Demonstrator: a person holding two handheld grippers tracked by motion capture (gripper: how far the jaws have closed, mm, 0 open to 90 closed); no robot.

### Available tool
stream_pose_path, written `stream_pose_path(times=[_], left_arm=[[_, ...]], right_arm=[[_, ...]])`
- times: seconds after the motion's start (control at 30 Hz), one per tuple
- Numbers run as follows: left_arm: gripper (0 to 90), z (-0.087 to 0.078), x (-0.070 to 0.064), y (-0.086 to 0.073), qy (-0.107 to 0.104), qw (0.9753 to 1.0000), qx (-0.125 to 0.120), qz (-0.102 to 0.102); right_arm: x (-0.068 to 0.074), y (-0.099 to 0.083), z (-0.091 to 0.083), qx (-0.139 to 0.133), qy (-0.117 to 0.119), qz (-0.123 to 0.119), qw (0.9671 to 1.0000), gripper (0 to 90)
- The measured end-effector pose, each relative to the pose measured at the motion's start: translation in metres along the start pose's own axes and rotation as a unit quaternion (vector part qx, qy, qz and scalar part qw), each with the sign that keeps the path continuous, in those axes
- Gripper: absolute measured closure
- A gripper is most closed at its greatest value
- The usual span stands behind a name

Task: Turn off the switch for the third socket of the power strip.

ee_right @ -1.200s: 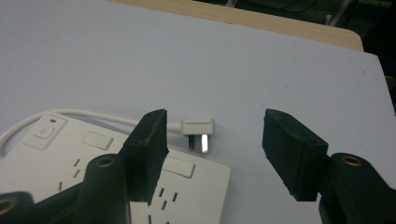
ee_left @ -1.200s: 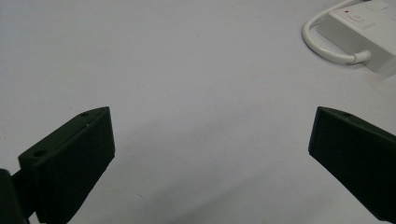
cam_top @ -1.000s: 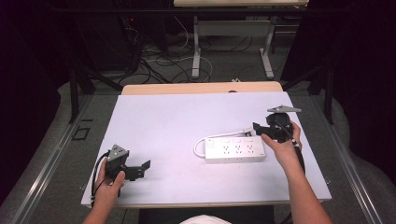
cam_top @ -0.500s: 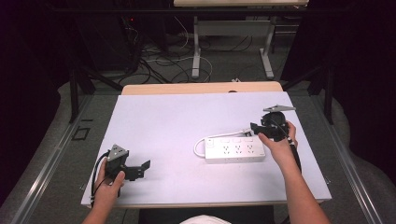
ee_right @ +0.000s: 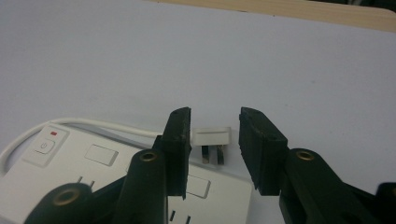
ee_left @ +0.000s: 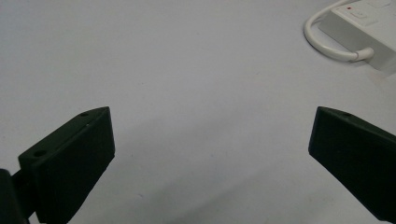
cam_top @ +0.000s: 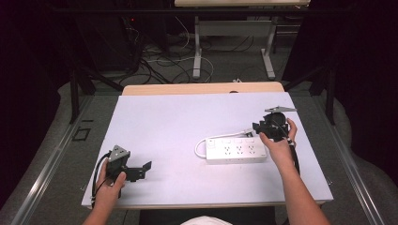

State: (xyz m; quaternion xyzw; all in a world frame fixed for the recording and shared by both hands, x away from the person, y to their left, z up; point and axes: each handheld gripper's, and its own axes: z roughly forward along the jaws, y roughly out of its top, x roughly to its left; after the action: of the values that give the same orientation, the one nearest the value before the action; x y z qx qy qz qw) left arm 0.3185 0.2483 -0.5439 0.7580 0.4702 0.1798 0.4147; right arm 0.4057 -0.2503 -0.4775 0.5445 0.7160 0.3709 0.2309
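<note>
Two flat metal plug (ee_right: 212,140) prongs

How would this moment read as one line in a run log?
right gripper: jaws either side of white plug, grip unclear | left gripper: open, idle | power strip: flat on table

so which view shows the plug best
The right gripper view: the plug sits close up between that gripper's open jaws, prongs visible, above the power strip. In the high view it is a tiny white speck at the jaw tips. The left gripper view catches just the strip's end and cable.
</note>
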Motion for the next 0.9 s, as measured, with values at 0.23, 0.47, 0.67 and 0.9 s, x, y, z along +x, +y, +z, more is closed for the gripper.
stream_pose_path(times=[0.23,0.47,0.67,0.9], left_arm=[[0.4,0.001,0.001,0.000,0.002,1.0000,0.002,0.006],[0.4,0.002,0.000,0.000,0.003,1.0000,-0.001,0.006],[0.4,0.002,0.001,0.000,0.004,0.9999,0.000,0.011],[0.4,0.002,0.000,0.000,0.002,1.0000,0.001,0.006]], right_arm=[[-0.003,-0.005,0.007,0.013,0.004,0.005,0.9999,71.5],[0.001,-0.011,0.016,0.027,0.002,0.003,0.9996,77.7],[0.006,-0.016,0.022,0.046,-0.001,0.017,0.9988,81.2],[0.008,-0.020,0.028,0.068,0.000,0.028,0.9973,84.9]])
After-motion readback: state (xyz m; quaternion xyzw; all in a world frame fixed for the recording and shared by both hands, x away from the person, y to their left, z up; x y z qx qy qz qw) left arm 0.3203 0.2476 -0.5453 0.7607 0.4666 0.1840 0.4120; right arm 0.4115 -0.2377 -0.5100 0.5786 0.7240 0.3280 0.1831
